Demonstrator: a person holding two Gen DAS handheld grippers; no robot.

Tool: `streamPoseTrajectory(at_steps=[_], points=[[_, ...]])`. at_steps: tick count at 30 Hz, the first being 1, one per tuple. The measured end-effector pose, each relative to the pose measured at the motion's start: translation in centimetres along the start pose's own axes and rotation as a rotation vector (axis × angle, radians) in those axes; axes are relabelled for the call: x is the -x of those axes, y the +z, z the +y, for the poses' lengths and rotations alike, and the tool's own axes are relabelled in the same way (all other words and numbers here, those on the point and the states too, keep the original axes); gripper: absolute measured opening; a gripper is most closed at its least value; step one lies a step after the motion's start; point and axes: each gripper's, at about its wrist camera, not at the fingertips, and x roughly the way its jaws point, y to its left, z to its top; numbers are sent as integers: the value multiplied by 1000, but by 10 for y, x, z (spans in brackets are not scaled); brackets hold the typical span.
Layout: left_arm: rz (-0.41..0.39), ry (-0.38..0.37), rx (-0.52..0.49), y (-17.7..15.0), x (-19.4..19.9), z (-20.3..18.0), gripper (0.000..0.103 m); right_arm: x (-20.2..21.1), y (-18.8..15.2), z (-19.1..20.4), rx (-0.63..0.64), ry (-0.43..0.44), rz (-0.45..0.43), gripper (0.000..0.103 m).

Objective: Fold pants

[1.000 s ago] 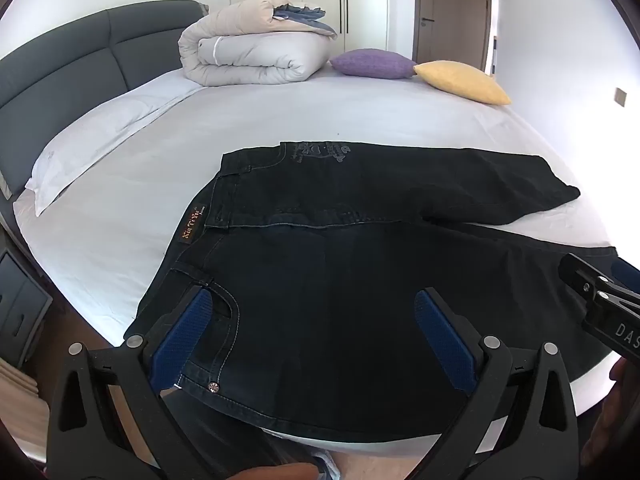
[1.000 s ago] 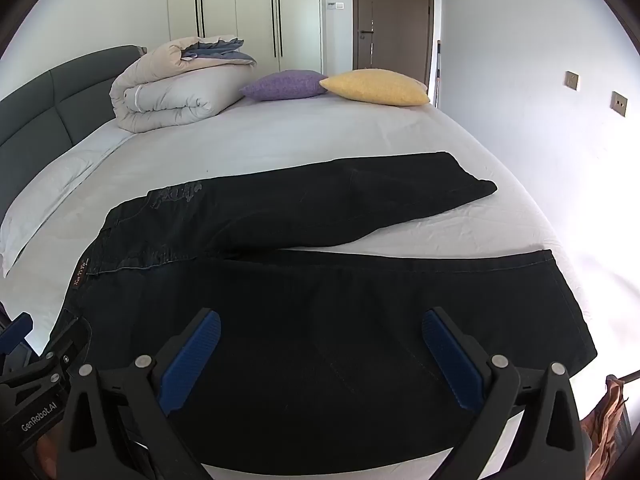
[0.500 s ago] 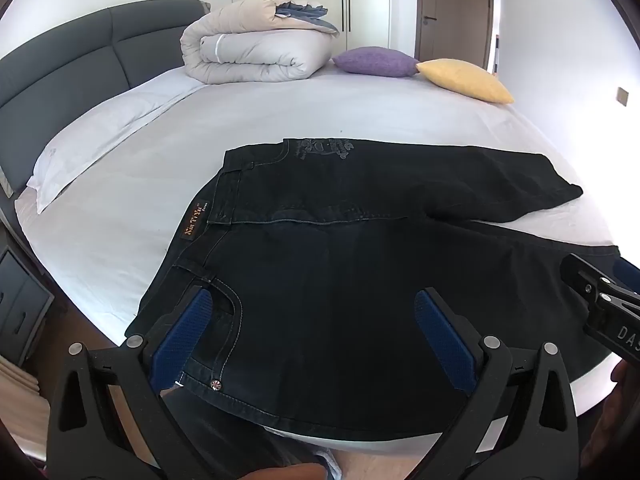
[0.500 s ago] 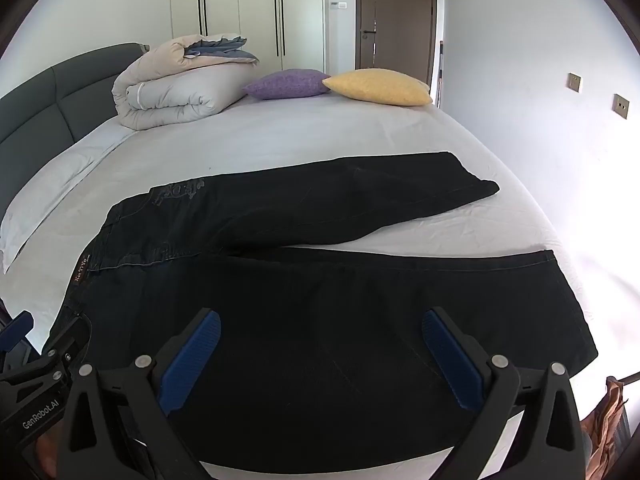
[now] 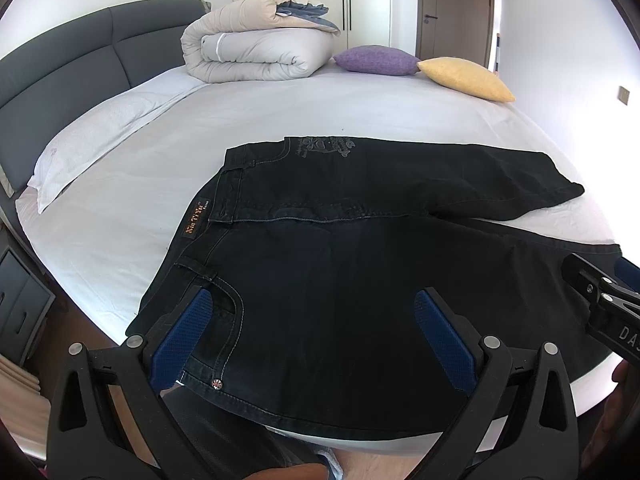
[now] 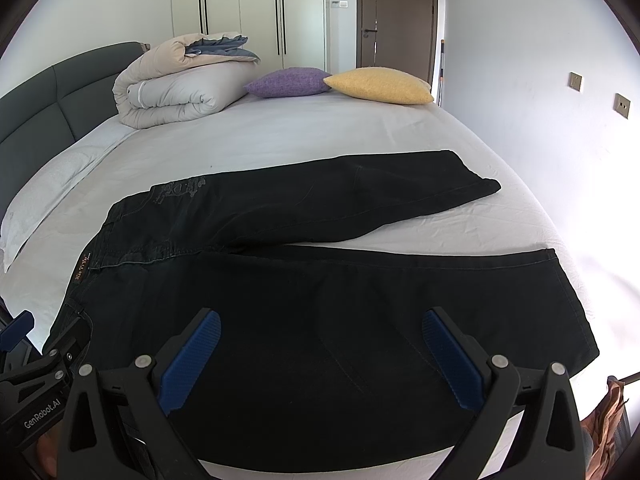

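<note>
Pants (image 5: 360,280), one; tools, two, both agape.

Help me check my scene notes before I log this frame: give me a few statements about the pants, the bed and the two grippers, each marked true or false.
1. The black pants lie spread on the bed, legs apart. True.
2. The left gripper is clamped on the waistband. False: it is open, holding nothing.
3. The purple cushion sits beside the yellow cushion. True.
4. The right gripper is shut on a leg hem. False: it is open above the near leg.
5. A folded duvet lies near the headboard. True.
</note>
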Motion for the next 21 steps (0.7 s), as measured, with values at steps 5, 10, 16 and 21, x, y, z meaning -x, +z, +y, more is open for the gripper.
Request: streamPoseTrajectory(at_steps=[5, 10, 16, 21], points=[[1, 0, 1, -2, -1, 4, 103, 0, -1, 1, 2, 1, 2, 103], [5, 2, -1, -2, -2, 1, 103, -1, -2, 2, 2, 2, 3, 103], [6, 5, -5, -2, -3, 1, 103, -2, -3, 3, 2, 4, 6, 103], [5, 13, -16, -3, -5, 0, 103, -4, -4, 6, 7, 7, 12, 103]])
